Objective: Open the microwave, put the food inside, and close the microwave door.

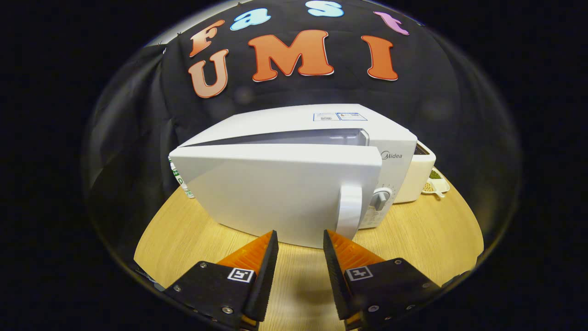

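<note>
Microwave door ajar, my gripper empty.
Gripper view: my gripper (301, 239) stood narrowly parted, holding nothing; the white microwave (390, 138) sat at twelve o'clock on the wooden table (413, 239), door (275, 193) partly swung. I judged it stiff and smooth, best taken at the vertical handle (349, 209), one o'clock.

The hand-held gripper (301, 239) has two wedge-shaped fingers with ribbed inner faces, set apart with a gap between them. Each sits on a black block carrying a small square black-and-white marker and silver screws.
</note>
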Tool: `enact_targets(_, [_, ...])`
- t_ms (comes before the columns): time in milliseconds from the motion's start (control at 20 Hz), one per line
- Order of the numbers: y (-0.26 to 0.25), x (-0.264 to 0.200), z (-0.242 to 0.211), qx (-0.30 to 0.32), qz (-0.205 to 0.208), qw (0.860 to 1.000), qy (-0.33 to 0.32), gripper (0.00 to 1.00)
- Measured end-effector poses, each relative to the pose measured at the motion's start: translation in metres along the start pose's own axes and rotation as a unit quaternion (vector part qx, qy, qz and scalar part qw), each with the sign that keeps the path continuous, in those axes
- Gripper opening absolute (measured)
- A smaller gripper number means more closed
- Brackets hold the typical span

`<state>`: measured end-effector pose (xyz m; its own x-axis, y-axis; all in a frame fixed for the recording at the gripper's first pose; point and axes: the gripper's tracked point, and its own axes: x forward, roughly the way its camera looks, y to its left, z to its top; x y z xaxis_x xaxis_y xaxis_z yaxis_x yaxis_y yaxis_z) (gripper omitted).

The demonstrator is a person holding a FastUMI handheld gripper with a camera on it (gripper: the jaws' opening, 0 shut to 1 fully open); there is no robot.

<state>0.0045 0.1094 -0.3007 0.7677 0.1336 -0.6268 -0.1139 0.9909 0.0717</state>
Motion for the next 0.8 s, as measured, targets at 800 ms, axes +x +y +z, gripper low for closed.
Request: enact_targets(800, [-0.005,0.048,0.031,-0.001,-0.046,0.998,-0.032,0.47])
